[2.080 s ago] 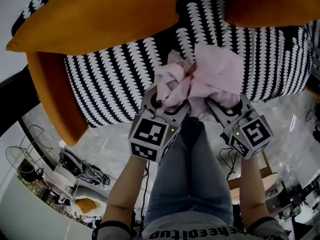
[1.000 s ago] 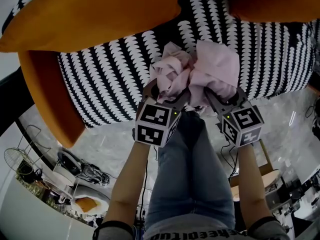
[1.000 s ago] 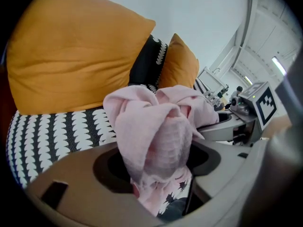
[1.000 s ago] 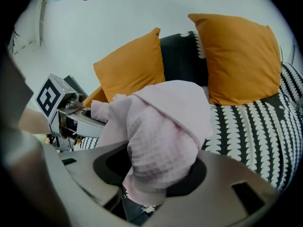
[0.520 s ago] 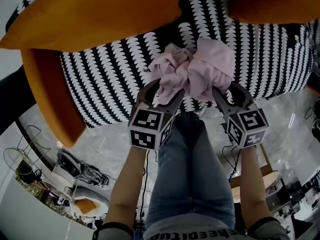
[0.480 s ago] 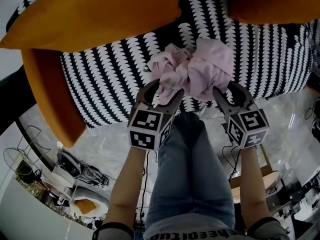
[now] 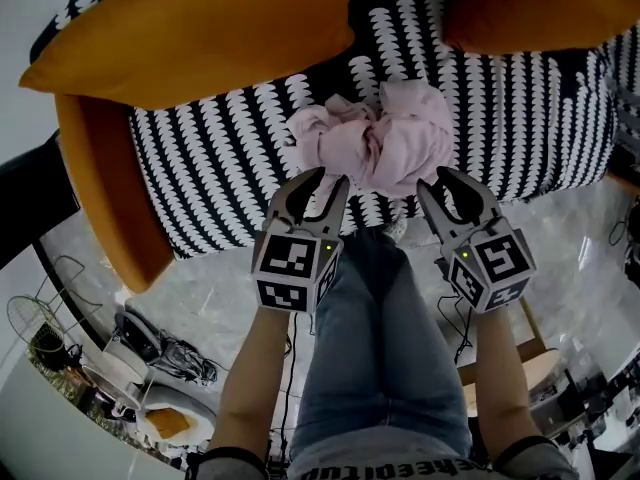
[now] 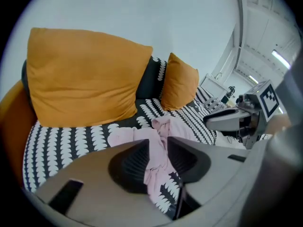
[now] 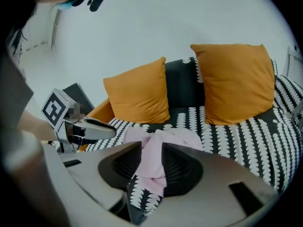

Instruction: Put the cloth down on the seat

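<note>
The left tool (image 7: 325,183) has its jaws partly spread and closing. In the left gripper view the ribbed pads stand clear of each other. The pink fabric seen through the gap lies beyond them on the seat, and they do not pinch it. The right tool (image 7: 445,181) is the same: its jaws are closing with a gap between them and its pads press on nothing. In the head view both tools sit just short of the seat's front edge, side by side, each with its black-and-white marker cube (image 7: 292,271) towards the person.

Just past the tips lies the crumpled pale pink cloth (image 7: 375,143). It is bunched in a loose heap near the front edge of the black seat cushion with white scallop rows (image 7: 210,158). Behind it, two plump orange cushions (image 7: 190,33) lean against the sofa back, and an orange armrest (image 7: 105,188) closes the seat's left end.

I judge the task done or nearly so: the cloth rests on the seat and neither tool grips it. What is left, at most, is drawing the tools away.

As for writing, the cubes carry only square coded patterns. A line of print on the person's shirt hem at the bottom of the head view is cut off and cannot be read.
</note>
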Demonstrator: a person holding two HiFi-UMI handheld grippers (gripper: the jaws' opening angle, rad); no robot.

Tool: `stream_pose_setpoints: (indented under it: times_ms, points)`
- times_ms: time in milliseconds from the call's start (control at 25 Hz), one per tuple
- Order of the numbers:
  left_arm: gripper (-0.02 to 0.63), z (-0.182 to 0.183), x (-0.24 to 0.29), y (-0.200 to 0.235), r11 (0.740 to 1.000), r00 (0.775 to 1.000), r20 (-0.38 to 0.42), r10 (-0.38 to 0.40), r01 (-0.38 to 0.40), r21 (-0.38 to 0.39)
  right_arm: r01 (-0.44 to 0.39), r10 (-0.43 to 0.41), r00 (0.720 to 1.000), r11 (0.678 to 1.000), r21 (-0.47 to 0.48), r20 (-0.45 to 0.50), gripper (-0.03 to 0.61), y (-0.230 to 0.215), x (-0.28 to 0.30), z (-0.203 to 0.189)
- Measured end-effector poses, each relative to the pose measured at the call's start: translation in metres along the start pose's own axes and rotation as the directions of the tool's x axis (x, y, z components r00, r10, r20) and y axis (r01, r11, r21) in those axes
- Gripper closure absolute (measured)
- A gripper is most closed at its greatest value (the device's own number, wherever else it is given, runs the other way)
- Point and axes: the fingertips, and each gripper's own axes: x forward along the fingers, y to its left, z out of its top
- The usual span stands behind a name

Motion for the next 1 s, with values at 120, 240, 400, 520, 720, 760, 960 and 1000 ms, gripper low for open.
stream_pose_setpoints:
  times_ms: [120,240,400,520,720,760,960,1000]
  points:
    - [0.556,0.009,-0.004,0.021,0.999,0.999,0.016,0.035,-0.036,0.018,-0.033,0.034,0.999,0.999,-0.041,0.008,0.517,0.019,0.020,0.019]
    - [0.592,0.016,-0.005,0.010,0.999,0.999,0.031,0.022,-0.022,0.024,-0.055,0.056,0.998,0.996,-0.071,0.018,0.586,0.026,0.014,0.027]
    - [0.594,0.024,-0.005,-0.032,0.997,0.998,0.067,0.008,-0.013,0.075,-0.108,0.115,0.989,0.991,-0.075,0.095,0.586,0.024,-0.018,0.027]
    - [0.592,0.024,-0.018,-0.055,0.996,0.995,0.100,0.008,-0.017,0.091,-0.132,0.144,0.979,0.987,-0.090,0.148,0.586,0.033,-0.040,0.027]
    - [0.592,0.038,-0.052,-0.081,0.996,0.987,0.162,-0.012,-0.003,0.095,-0.157,0.178,0.961,0.981,-0.113,0.211,0.586,0.059,-0.072,0.044]
    - [0.592,0.045,-0.057,-0.087,0.995,0.984,0.179,-0.015,-0.004,0.104,-0.157,0.181,0.958,0.980,-0.123,0.224,0.586,0.060,-0.080,0.051]
    - [0.592,0.075,-0.093,-0.128,0.993,0.974,0.223,-0.035,0.008,0.120,-0.168,0.197,0.948,0.977,-0.132,0.250,0.586,0.073,-0.127,0.071]
    - [0.592,0.080,-0.100,-0.134,0.992,0.971,0.236,-0.040,0.010,0.125,-0.170,0.201,0.945,0.976,-0.138,0.257,0.586,0.077,-0.135,0.074]
